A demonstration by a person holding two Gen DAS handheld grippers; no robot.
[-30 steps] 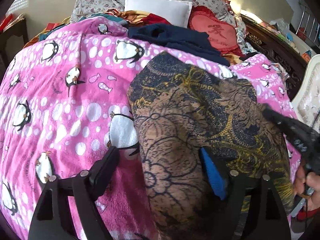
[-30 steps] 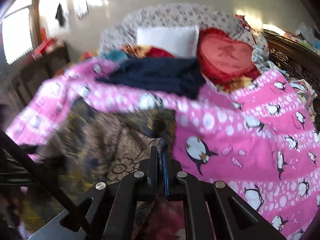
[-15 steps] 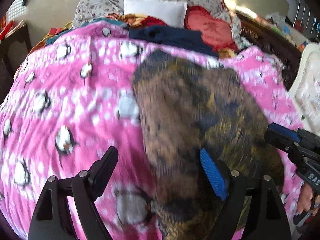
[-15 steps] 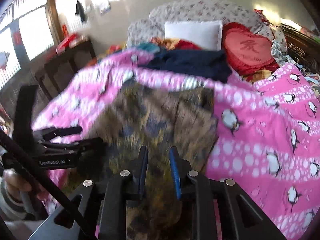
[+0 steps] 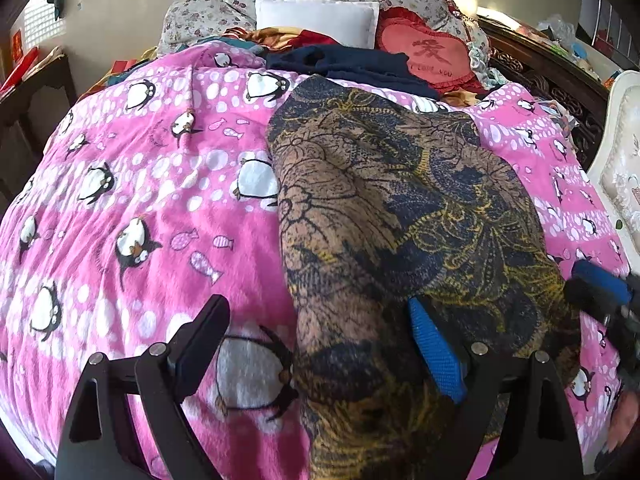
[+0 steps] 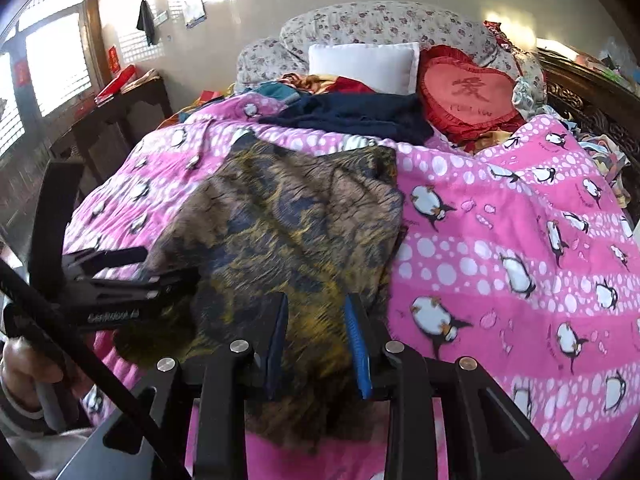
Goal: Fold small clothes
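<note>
A brown, navy and gold patterned garment [image 5: 380, 208] lies spread on the pink penguin blanket [image 5: 160, 200]. My left gripper [image 5: 320, 344] hangs over the garment's near left edge, its jaws wide and still opening. No pad presses on cloth. In the right wrist view the same garment [image 6: 288, 220] fills the middle. My right gripper [image 6: 316, 340] hovers above its near end, jaws a little apart and opening, the cloth below them and free. The left gripper [image 6: 170, 266] shows at that view's left, a hand [image 6: 24, 364] behind it. The right gripper [image 5: 592, 288] peeks in at the left wrist view's right edge.
Navy clothes [image 5: 352, 64] are heaped beyond the garment, with a red heart cushion [image 5: 432, 56], a white pillow [image 5: 316, 20] and floral pillows behind. A white chair back [image 5: 620, 160] stands at the bed's right side. A dark wooden table [image 6: 120, 120] is on the left.
My right gripper was shut at the garment's edge and has parted its jaws. Both grippers have drawn back towards the bed's near side. The garment now lies flat.
</note>
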